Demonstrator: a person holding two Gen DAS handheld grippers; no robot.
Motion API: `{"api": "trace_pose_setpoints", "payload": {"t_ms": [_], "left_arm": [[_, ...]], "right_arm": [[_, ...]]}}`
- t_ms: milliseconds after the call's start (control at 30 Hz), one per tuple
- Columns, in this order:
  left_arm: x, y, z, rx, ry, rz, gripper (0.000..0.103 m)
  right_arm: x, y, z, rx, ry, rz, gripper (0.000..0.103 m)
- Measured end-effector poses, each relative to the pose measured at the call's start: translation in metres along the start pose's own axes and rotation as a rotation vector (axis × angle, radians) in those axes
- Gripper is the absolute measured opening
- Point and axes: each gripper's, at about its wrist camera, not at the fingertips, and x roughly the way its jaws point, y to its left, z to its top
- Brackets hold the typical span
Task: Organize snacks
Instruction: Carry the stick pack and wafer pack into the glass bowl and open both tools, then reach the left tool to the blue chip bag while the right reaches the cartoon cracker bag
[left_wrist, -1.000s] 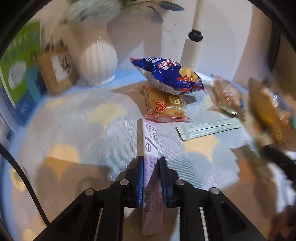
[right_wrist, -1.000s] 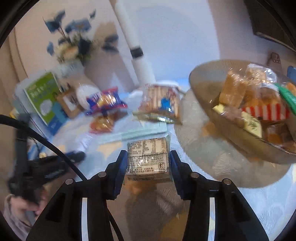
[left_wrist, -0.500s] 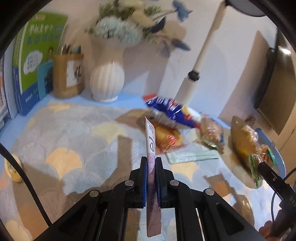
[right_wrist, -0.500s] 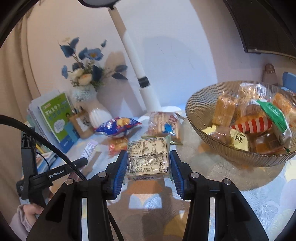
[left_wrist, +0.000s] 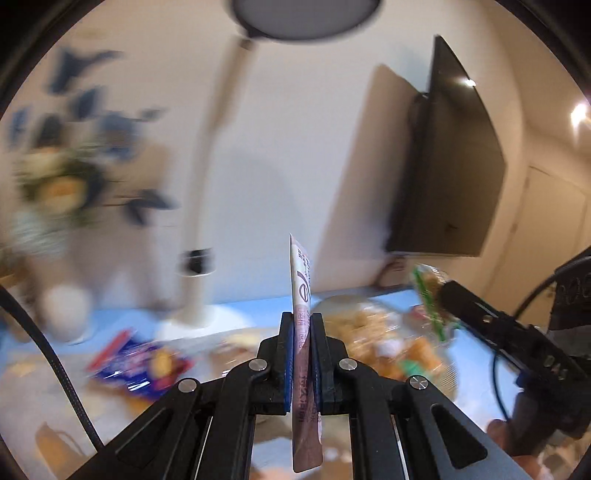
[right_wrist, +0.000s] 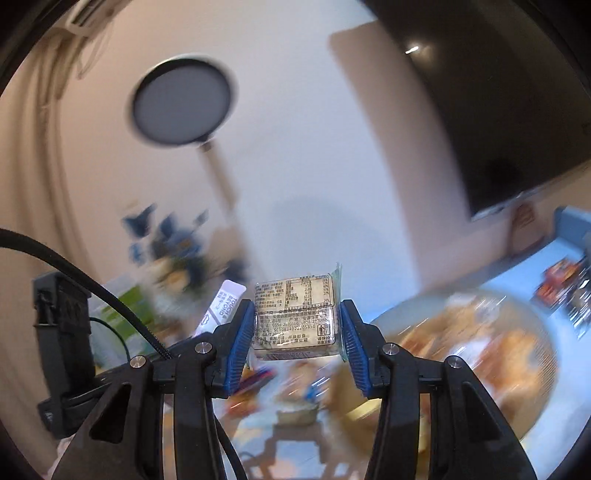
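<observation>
My left gripper (left_wrist: 302, 325) is shut on a thin pink-and-white sachet (left_wrist: 301, 280) held edge-on and upright, well above the table. My right gripper (right_wrist: 297, 325) is shut on a clear-wrapped snack block with a printed label (right_wrist: 295, 319), also lifted high. The glass bowl of snacks (left_wrist: 384, 332) lies blurred below and ahead of the left gripper, and at the lower right in the right wrist view (right_wrist: 480, 343). The right gripper shows at the right of the left wrist view (left_wrist: 436, 291). The sachet also shows in the right wrist view (right_wrist: 221, 314).
A blue snack bag (left_wrist: 140, 362) lies on the patterned table at the lower left. A white lamp post (left_wrist: 199, 229) and a vase of flowers (left_wrist: 62, 314) stand at the back. A dark wall screen (left_wrist: 450, 166) hangs at the right. The view is motion-blurred.
Both grippers have risen and tilted upward with their snacks. The table has dropped low in both views and the left view has swung right toward the bowl.
</observation>
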Motion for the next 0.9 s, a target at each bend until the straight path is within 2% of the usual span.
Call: {"api": "trace_pose_setpoints", "payload": {"t_ms": [67,133,167,200,233,300,333,367,433,533,633,667,733,800,900], "left_arm": [[0.031,-0.013,0.007,-0.03,0.063,-0.083,0.007],[0.066,-0.025,0.007,-0.062,0.12,-0.163,0.007],[0.084,-0.03,0.006,-0.06,0.159,-0.165,0.007],[0.107,-0.032,0.003,-0.065,0.222,-0.147,0.007],[0.118,-0.03,0.001,-0.078,0.264,-0.125,0.012],[0.138,-0.018,-0.008,-0.116,0.355,-0.063,0.035],[0.14,-0.013,-0.011,-0.125,0.371,-0.035,0.058],[0.14,-0.006,-0.014,-0.13,0.376,0.001,0.07],[0.126,0.009,-0.017,-0.113,0.347,0.079,0.07],[0.092,0.028,-0.012,-0.085,0.289,0.131,0.073],[0.057,0.053,0.002,-0.1,0.213,0.178,0.095],[0.046,0.063,0.007,-0.109,0.181,0.195,0.098],[0.023,0.089,0.014,-0.133,0.125,0.236,0.1],[0.007,0.117,0.012,-0.164,0.108,0.28,0.103],[0.006,0.156,-0.002,-0.212,0.143,0.334,0.103]], "right_arm": [[0.008,-0.026,0.012,0.035,0.007,-0.045,0.048],[0.022,-0.053,0.015,0.056,0.044,-0.133,0.054],[0.031,-0.067,0.013,0.073,0.084,-0.163,0.071],[0.036,-0.077,0.01,0.092,0.116,-0.191,0.093],[0.039,-0.088,0.006,0.116,0.138,-0.216,0.099],[0.035,-0.103,-0.002,0.163,0.122,-0.221,0.1],[0.031,-0.109,-0.006,0.199,0.103,-0.216,0.101],[0.027,-0.114,-0.009,0.238,0.09,-0.212,0.103],[0.023,-0.119,-0.012,0.336,0.068,-0.181,0.103],[0.025,-0.105,-0.009,0.391,0.053,-0.124,0.103],[0.03,-0.066,-0.01,0.38,0.059,-0.029,0.103],[0.032,-0.056,-0.013,0.379,0.066,0.002,0.103],[0.041,-0.026,-0.028,0.389,0.103,0.095,0.103],[0.057,0.007,-0.053,0.387,0.178,0.18,0.103],[0.083,0.04,-0.089,0.377,0.271,0.206,0.103]]}}
